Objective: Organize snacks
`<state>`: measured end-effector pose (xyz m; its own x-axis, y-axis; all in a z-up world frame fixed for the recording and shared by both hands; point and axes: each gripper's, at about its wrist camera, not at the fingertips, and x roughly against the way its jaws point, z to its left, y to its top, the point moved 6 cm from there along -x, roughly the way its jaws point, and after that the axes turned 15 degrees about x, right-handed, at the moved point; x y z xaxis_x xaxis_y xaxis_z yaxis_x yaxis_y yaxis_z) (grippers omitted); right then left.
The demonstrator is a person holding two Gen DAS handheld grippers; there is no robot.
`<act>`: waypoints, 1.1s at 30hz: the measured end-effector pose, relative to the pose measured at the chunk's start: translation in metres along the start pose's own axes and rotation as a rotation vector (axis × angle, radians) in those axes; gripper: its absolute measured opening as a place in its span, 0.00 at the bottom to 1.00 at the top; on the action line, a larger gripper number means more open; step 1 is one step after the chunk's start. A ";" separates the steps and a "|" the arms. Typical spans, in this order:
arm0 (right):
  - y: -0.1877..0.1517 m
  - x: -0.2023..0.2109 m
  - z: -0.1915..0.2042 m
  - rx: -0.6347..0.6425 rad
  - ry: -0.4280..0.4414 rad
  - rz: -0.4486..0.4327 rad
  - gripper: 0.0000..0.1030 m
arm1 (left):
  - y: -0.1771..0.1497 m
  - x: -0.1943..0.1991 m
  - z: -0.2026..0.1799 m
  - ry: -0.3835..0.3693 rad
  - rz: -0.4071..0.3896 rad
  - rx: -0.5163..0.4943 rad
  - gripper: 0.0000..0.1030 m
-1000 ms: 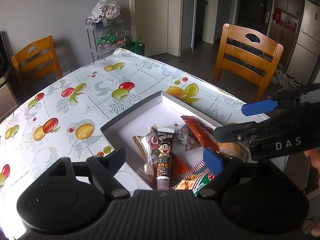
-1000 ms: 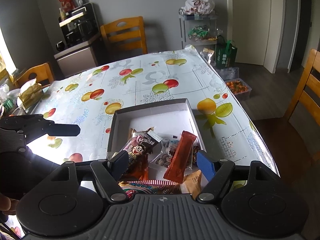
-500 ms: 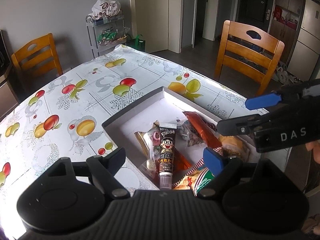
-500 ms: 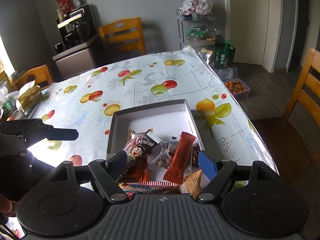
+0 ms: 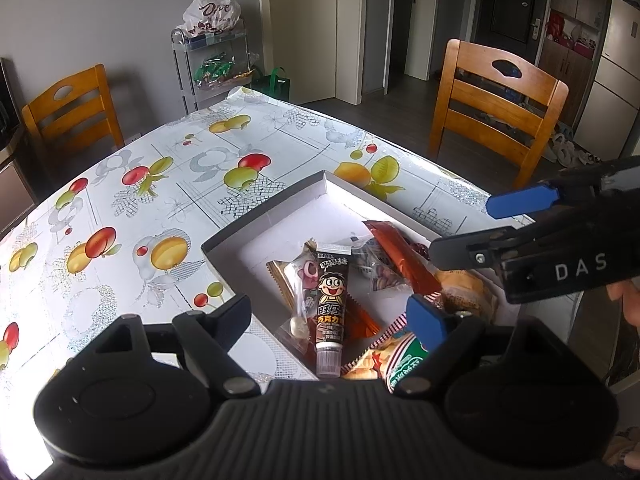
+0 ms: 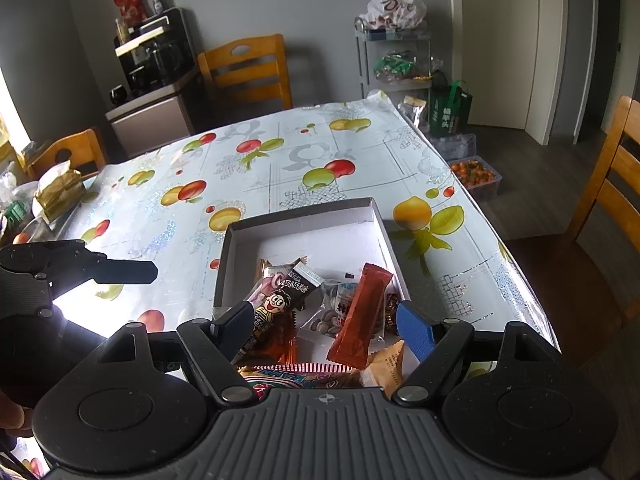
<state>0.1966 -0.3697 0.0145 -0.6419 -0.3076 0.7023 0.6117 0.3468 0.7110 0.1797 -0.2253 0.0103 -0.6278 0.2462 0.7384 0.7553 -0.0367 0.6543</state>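
Shallow white cardboard box [image 6: 304, 216] sits on glossy fruit-print tablecloth [image 6: 280, 160], near the table's front edge. Inside: crinkly foil and plastic snacks, a dark cartoon-face tube [image 5: 331, 304], a flat orange-red sachet [image 6: 362, 312], a striped chip bag [image 6: 296, 372]. Left gripper [image 5: 332, 318] spread wide, empty, over the box. Right gripper [image 6: 322, 326] also wide, holding nothing.

Left wrist view: sits behind the left gripper [image 5: 328, 316], looks down and forward over the near end of the box [image 5: 280, 210], close; far chair [image 5: 496, 108] and doorway beyond; right gripper [image 5: 460, 226] enters from the right. Right wrist view: behind its own fingers, same box [image 6: 300, 216] from the other near corner; left gripper [image 6: 128, 272] at left edge; shared: box, snacks, tablecloth [image 6: 280, 160], trolley [image 6: 394, 56].
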 end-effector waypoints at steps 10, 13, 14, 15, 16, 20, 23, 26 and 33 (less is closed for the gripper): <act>-0.001 0.000 -0.001 -0.001 0.003 0.002 0.76 | -0.003 -0.001 -0.001 0.001 0.005 0.002 0.83; -0.001 0.000 -0.001 -0.001 0.004 0.002 0.76 | -0.005 0.000 -0.001 0.004 0.004 0.005 0.83; -0.001 0.000 -0.001 -0.001 0.005 0.001 0.76 | -0.004 -0.001 -0.001 0.006 0.004 0.007 0.83; -0.001 0.000 -0.001 -0.001 0.005 0.001 0.76 | -0.003 -0.001 -0.001 0.007 0.005 0.008 0.83; -0.001 0.000 -0.001 -0.001 0.004 0.001 0.76 | -0.004 -0.001 -0.001 0.009 0.006 0.011 0.83; -0.001 0.000 0.000 0.002 0.009 0.000 0.76 | -0.002 -0.001 -0.001 0.010 0.011 0.017 0.83; 0.000 -0.001 0.000 0.004 0.011 0.002 0.76 | -0.002 -0.002 -0.001 0.010 0.014 0.021 0.83; 0.000 0.000 -0.001 0.001 0.011 0.003 0.76 | -0.002 -0.003 -0.001 0.010 0.018 0.023 0.83; 0.000 0.000 -0.002 -0.001 0.009 0.003 0.77 | -0.002 -0.004 -0.002 0.014 0.014 0.010 0.83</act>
<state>0.1975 -0.3717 0.0150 -0.6359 -0.3151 0.7045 0.6139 0.3465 0.7092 0.1797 -0.2284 0.0065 -0.6196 0.2325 0.7497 0.7659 -0.0299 0.6422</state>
